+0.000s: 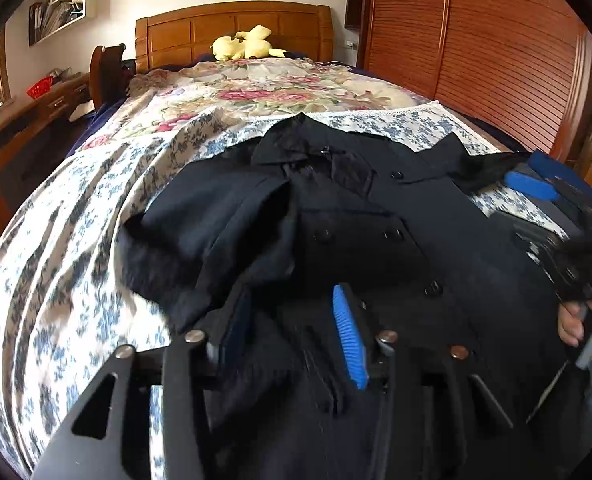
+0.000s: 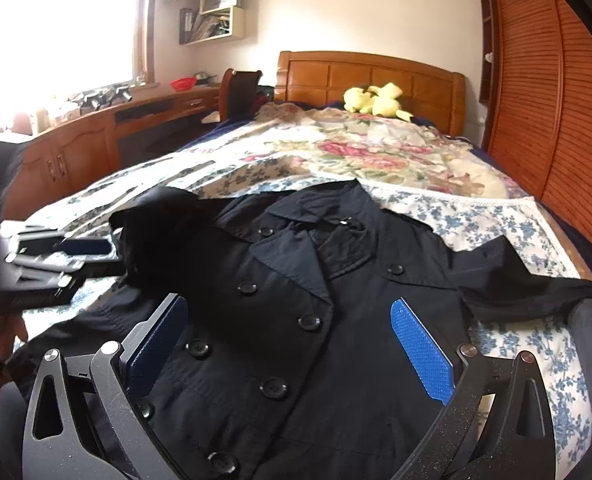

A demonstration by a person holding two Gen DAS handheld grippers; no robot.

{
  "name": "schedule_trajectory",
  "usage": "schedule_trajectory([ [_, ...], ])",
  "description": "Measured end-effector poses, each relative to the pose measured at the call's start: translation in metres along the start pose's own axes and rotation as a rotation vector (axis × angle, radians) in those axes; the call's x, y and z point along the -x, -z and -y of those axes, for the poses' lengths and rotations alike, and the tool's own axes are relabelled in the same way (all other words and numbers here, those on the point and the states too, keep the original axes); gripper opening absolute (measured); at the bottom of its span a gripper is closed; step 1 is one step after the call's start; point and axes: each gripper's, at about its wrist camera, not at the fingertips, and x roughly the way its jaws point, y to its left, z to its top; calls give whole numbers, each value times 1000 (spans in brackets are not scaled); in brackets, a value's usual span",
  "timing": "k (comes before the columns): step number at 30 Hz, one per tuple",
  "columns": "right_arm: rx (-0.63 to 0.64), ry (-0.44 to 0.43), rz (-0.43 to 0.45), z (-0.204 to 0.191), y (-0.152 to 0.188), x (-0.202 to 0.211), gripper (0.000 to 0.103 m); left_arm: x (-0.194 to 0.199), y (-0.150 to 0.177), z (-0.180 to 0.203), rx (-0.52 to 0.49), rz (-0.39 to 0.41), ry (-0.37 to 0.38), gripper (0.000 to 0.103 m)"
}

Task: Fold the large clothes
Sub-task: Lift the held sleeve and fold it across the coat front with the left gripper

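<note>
A black double-breasted coat point(image 1: 375, 216) lies front up on the bed, collar toward the headboard; it also shows in the right wrist view point(image 2: 296, 300). Its left sleeve point(image 1: 200, 232) is folded in over the body, the other sleeve point(image 2: 527, 284) stretches out to the right. My left gripper point(image 1: 292, 316) hovers low over the coat's left side, jaws open, holding nothing; it also shows at the left in the right wrist view point(image 2: 76, 256). My right gripper point(image 2: 288, 320) is wide open above the coat's buttoned front; it shows at the right in the left wrist view point(image 1: 535, 184).
The bed carries a blue floral sheet point(image 1: 56, 260) and a rose quilt point(image 2: 375, 152). A yellow plush toy point(image 1: 244, 46) sits by the wooden headboard point(image 2: 375, 76). A slatted wooden wardrobe point(image 1: 495, 60) runs along the right; a desk point(image 2: 96, 136) and chair point(image 2: 240, 88) stand left.
</note>
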Motion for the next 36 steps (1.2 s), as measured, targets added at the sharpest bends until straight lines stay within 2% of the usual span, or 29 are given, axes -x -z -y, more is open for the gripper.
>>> schedule_trajectory([
  [4, 12, -12, -28, -6, 6, -13, 103, 8, 15, -13, 24, -2, -6, 52],
  [9, 4, -34, -49, -7, 12, -24, 103, -1, 17, -40, 54, -16, -73, 52],
  [20, 17, -37, -82, -11, 22, -33, 103, -57, 2, -95, 131, -84, -143, 52],
  [25, 26, -38, -99, -12, 28, -36, 103, -84, -4, -109, 170, -125, -140, 53],
  [31, 37, -42, -112, -14, 32, -39, 103, -119, -6, -119, 231, -206, -98, 53],
  [36, 36, -37, -119, -11, 35, -38, 103, -129, -5, -121, 264, -223, -89, 53],
])
